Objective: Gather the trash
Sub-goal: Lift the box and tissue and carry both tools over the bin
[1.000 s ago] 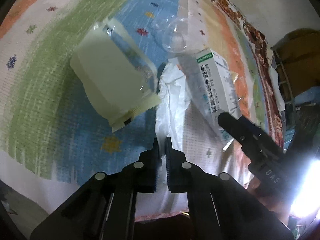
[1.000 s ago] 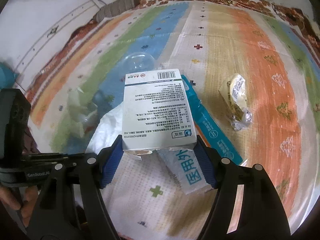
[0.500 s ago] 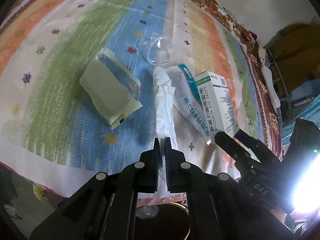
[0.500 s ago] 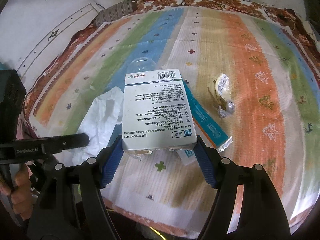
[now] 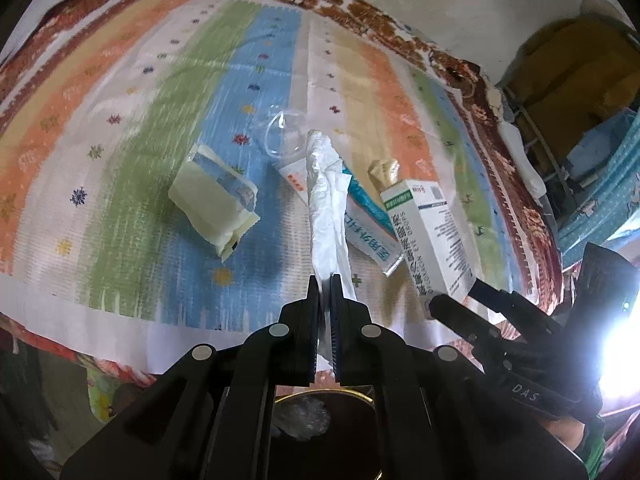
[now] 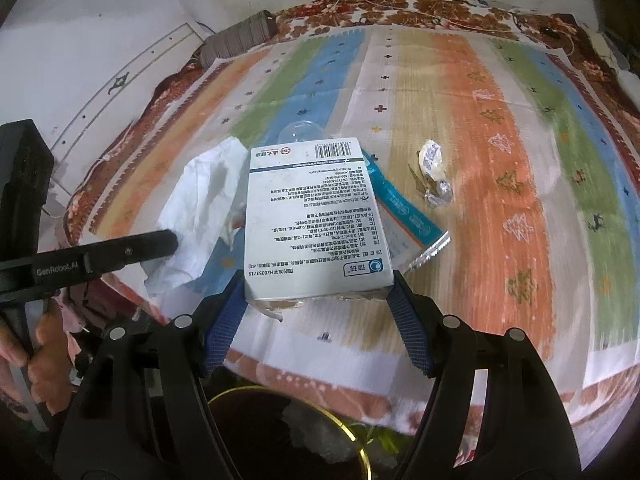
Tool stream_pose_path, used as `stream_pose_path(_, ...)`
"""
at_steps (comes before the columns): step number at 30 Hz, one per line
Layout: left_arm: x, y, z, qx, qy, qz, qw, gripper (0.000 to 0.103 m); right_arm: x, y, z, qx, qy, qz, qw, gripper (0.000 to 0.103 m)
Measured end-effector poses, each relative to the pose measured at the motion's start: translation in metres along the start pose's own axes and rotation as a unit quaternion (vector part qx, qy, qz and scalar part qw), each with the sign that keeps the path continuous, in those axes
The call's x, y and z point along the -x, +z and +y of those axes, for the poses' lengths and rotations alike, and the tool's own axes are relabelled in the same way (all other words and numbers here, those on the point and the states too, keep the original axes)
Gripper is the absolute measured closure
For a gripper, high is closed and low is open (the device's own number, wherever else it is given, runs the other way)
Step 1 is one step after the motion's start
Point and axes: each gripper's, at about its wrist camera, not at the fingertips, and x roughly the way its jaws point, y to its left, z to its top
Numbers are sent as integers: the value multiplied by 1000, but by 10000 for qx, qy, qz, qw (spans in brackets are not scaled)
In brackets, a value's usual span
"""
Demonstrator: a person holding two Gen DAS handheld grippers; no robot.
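On the striped cloth point(image 5: 168, 92) lie a pale pouch point(image 5: 212, 208) at 9 o'clock of the tissue point(image 5: 326, 208), a clear cup point(image 5: 286, 134) at 12, a blue-edged packet point(image 5: 366, 232) and a crumpled wrapper point(image 6: 434, 168). Left gripper point(image 5: 329, 280): jaws clenched on the tissue. Right gripper point(image 6: 318, 284): jaws grasping the white box point(image 6: 316, 216). Below, a gold-rimmed bin point(image 6: 348, 432) holds crumpled plastic.

L gripper point(image 5: 327, 280) pinched tight; R gripper point(image 6: 318, 280) clamped wide.

You stand in home bedroom. Bed point(image 6: 500, 184) covered by striped woven spread point(image 5: 168, 128) in orange, green, blue, over floral maroon blanket point(image 5: 532, 216). Plain white wall point(image 6: 100, 20) behind. Rolled grey cloth point(image 6: 236, 38) at bed's far corner. Yellow cabinet point(image 5: 576, 64) beside bed.
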Motion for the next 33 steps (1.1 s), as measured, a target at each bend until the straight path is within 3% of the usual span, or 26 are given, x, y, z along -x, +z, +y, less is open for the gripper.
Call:
stream_pose_path(18,45,-54,-20,-366,-135,-332,9987,99,40,-46,28,199,-202,-124,9995,37)
stream_pose_path(33,57,-103,-17,-404,-123,-211,9989,99,70,-101,35,190,-238,-132,9994,37)
